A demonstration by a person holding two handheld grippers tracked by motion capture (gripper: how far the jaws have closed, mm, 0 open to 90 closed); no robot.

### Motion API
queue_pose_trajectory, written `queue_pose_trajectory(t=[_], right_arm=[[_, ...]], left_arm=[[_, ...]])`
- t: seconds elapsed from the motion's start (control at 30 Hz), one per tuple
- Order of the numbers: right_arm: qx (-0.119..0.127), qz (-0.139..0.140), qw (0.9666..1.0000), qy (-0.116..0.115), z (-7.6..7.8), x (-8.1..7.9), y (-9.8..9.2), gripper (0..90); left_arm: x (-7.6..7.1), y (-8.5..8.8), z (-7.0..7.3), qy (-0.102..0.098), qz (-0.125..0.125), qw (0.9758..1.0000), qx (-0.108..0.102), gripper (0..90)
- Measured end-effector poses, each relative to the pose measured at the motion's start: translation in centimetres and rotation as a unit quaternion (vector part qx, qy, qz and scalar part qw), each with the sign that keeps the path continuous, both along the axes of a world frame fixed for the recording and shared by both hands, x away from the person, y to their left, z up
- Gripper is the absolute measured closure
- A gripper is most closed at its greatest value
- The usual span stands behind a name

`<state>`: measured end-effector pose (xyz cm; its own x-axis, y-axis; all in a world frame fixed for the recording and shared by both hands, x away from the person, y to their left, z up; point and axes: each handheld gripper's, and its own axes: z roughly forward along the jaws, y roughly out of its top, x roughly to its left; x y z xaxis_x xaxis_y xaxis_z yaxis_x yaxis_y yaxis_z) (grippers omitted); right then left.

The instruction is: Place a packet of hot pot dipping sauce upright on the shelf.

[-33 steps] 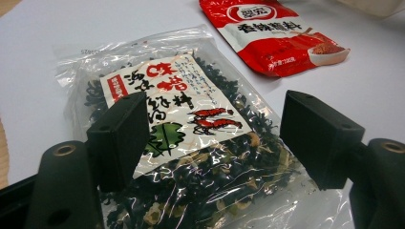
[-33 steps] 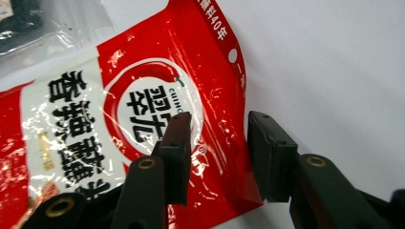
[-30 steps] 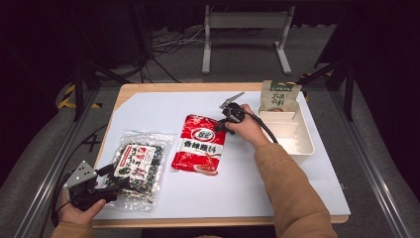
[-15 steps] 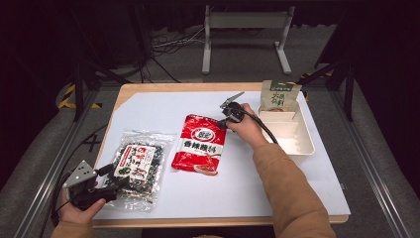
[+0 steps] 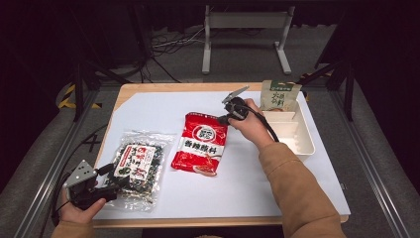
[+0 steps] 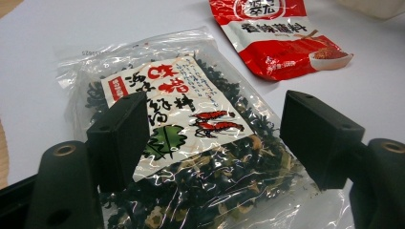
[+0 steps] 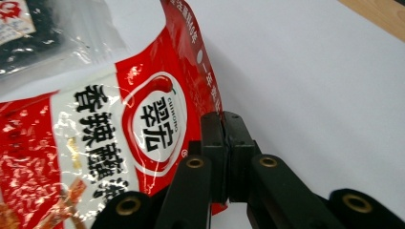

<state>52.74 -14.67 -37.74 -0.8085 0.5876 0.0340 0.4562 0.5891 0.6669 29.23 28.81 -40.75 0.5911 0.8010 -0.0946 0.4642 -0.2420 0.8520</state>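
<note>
Right gripper view showed the right gripper [image 7: 223, 157] clamped on the edge of the red packet [image 7: 95, 143] near the desk's middle, a thin pinch that might slip as it lifted, while the left gripper [image 6: 215, 138] sat wide open over the seaweed bag [image 6: 191, 143].

Red sauce packet [image 7: 95, 143] reads "CUIHONG", "翠宏", "香辣蘸料"

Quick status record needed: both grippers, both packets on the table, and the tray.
right gripper: jaws just closed, shut on the red seasoning packet at its top edge
left gripper: open, jaws either side of the seaweed packet, pads not pressing
white tray: divided, at the table's right side
green packet: standing in the tray's far end
</note>
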Motion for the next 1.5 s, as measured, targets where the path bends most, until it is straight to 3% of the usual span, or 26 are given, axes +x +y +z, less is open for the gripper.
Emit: queue_pose_trajectory(t=[0.63, 0.9, 1.1, 1.23, 1.5], right_arm=[[0.025, 0.042, 0.9987, -0.012, 5.6, -4.2, 0.3, 89.6], [0.04, 0.067, 0.9969, 0.005, 8.9, -6.4, 1.0, 89.8], [0.047, 0.082, 0.9955, 0.006, 10.3, -7.6, 1.4, 89.9], [0.048, 0.099, 0.994, 0.0, 11.4, -8.6, 2.0, 89.9], [0.029, 0.133, 0.9899, -0.039, 13.4, -10.9, 2.8, 89.9]], left_arm=[[0.2, -0.1, 0.1, -0.007, 0.002, 1.0, 0.0, 26.0], [0.1, -0.1, 0.2, -0.009, 0.003, 1.0, -0.001, 26.0], [0.0, -0.1, 0.2, -0.011, 0.004, 0.9999, -0.003, 26.0], [0.0, 0.0, 0.3, -0.014, 0.005, 0.9999, -0.003, 26.0], [0.1, -0.1, 0.3, -0.016, 0.007, 0.9999, -0.004, 26.0]])
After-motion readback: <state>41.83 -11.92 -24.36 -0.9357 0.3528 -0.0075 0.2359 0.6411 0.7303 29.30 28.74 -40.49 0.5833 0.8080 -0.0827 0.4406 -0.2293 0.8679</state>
